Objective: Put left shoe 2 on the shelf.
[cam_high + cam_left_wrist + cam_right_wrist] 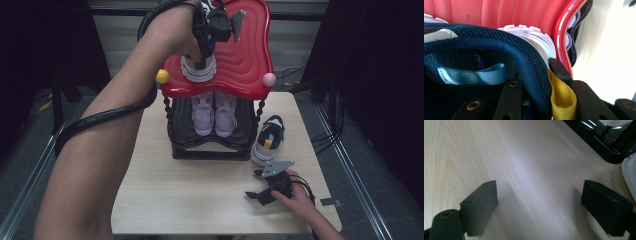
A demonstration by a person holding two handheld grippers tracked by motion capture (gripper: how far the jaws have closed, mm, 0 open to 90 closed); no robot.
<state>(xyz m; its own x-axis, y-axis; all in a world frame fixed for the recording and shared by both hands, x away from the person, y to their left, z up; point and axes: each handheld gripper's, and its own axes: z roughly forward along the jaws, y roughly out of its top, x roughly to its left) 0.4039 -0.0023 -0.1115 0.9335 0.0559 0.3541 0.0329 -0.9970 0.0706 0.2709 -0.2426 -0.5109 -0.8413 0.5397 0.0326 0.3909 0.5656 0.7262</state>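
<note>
On the red top shelf (250,50), a navy shoe (198,67) is held at its heel collar by the left gripper (205,52), toe toward the table edge. Its mate (267,140) is left beside the rack, just ahead of the wide-open right gripper (262,195).

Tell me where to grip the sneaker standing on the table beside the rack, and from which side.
Take the sneaker by its heel collar, probably from above. It stands upright on its sole beside the black lower shelf, its dark opening facing up, so one jaw can go inside and one behind the heel. The right gripper, jaws open on the table, lies nearest.
</note>
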